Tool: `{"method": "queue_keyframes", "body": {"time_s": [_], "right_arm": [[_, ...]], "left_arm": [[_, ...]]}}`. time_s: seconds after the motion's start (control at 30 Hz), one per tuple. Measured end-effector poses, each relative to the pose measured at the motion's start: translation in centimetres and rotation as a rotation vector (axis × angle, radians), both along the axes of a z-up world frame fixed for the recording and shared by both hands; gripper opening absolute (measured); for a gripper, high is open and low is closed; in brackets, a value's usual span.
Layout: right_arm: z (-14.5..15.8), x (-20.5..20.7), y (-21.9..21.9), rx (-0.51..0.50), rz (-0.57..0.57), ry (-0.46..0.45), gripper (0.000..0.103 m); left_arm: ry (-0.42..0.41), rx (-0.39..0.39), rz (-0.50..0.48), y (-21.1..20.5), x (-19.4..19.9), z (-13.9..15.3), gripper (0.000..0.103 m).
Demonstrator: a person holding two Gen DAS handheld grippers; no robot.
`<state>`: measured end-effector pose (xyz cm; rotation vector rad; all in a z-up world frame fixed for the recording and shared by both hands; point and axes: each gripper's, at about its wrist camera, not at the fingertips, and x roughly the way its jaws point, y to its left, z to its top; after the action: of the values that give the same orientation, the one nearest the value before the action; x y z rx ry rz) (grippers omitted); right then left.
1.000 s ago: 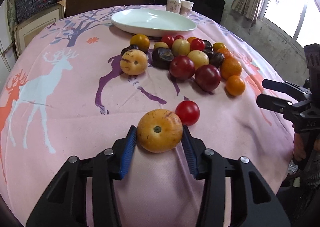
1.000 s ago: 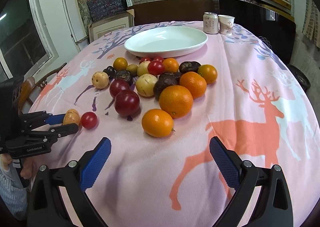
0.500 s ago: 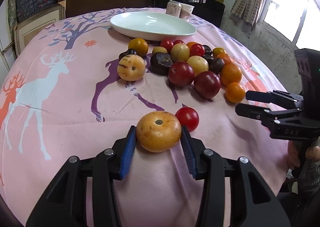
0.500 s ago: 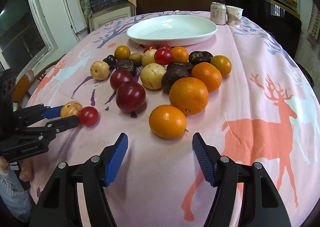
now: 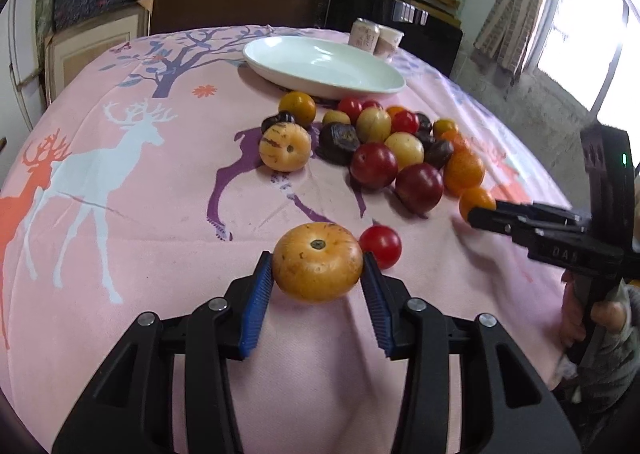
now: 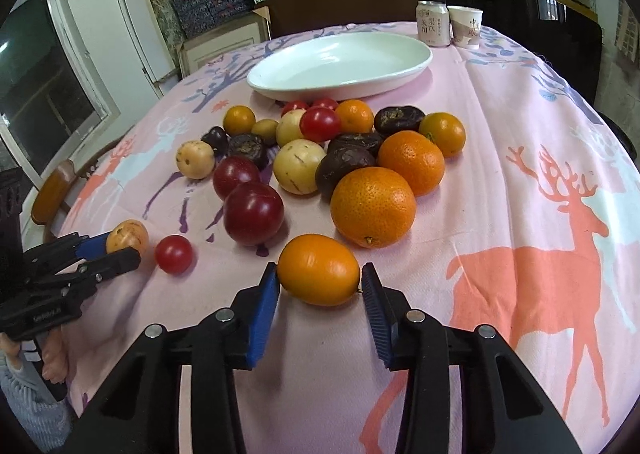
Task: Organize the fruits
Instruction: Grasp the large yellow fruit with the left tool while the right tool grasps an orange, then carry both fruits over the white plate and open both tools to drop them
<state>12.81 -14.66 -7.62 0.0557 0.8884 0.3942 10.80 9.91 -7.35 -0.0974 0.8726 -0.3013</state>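
My left gripper (image 5: 318,282) is shut on a yellow-orange round fruit (image 5: 317,261) just above the pink cloth; a small red tomato (image 5: 381,246) lies beside it. In the right wrist view that gripper (image 6: 120,246) shows at the left with the fruit (image 6: 127,236). My right gripper (image 6: 320,286) has its blue pads against both sides of a small orange (image 6: 319,269) that rests on the cloth. A pile of fruit (image 6: 320,158) lies between the grippers and the empty white plate (image 6: 340,64).
A drink can (image 6: 432,28) and a paper cup (image 6: 466,26) stand behind the plate. The round table's edge drops off close behind both grippers. Shelves, boxes and a dark chair back stand beyond the table.
My right gripper has moved forward to the small orange and its jaws have closed from wide open onto it. My left gripper still holds the yellow-orange fruit, hardly moved.
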Motion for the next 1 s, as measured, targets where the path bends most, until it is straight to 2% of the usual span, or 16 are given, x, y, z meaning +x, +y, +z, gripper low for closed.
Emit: {"method": "queue_keyframes", "body": {"time_s": [0.07,0.13,0.2,0.27,0.33,0.37,0.43,0.47,0.5,0.53,0.6,0.7,0.8,0.9,1.0], "right_arm": [[1.9,0.2,-0.7,0.008,0.005,-0.039,0.041],[4.0,1.4,-1.3,0.019,0.004,-0.079,0.017],[6.7,3.9,-2.2,0.057,-0.006,-0.118,0.018],[8.1,7.5,-2.4,0.058,-0.013,-0.124,0.018],[8.1,10.6,-2.4,0.045,-0.028,-0.108,0.018],[7.8,11.7,-2.9,0.077,-0.020,-0.062,0.018],[7.4,10.4,-3.9,0.147,0.022,-0.048,0.026],[7.2,8.8,-3.8,0.118,0.040,-0.068,0.032],[6.7,6.6,-3.7,0.043,0.042,-0.094,0.043],[5.9,4.4,-3.6,-0.005,0.049,-0.113,0.047],[3.9,1.6,-3.1,-0.036,0.085,-0.069,0.049],[0.6,0.2,-1.4,-0.073,0.127,0.009,0.048],[0.4,0.5,0.1,-0.029,0.148,0.015,0.051],[0.1,1.3,1.9,-0.021,0.193,0.049,0.052],[-0.2,1.1,3.1,-0.032,0.223,0.037,0.052]], "left_arm": [[0.003,-0.007,0.012,0.1,1.1,1.3,0.044],[-0.027,0.029,0.029,-0.4,2.6,2.9,0.044],[-0.058,0.036,0.039,-1.3,5.4,4.9,0.044],[-0.073,0.029,0.047,-2.2,8.4,6.3,0.044],[-0.076,0.029,0.058,-3.3,12.0,6.9,0.044],[-0.073,0.030,0.079,-3.9,14.0,6.9,0.044],[-0.059,-0.013,0.072,-4.4,15.1,6.8,0.044],[-0.061,-0.025,0.058,-4.7,15.2,6.7,0.044],[-0.070,-0.023,0.044,-5.0,15.0,6.7,0.044],[-0.081,-0.009,0.037,-5.3,14.8,6.6,0.044],[-0.075,-0.008,0.028,-5.8,14.5,6.2,0.044],[-0.059,-0.006,0.020,-6.2,13.9,5.4,0.044],[-0.065,-0.003,0.029,-5.9,13.3,5.5,0.044],[-0.077,0.011,0.040,-5.4,12.3,5.9,0.044],[-0.091,0.028,0.039,-5.0,11.6,6.3,0.044]]}}
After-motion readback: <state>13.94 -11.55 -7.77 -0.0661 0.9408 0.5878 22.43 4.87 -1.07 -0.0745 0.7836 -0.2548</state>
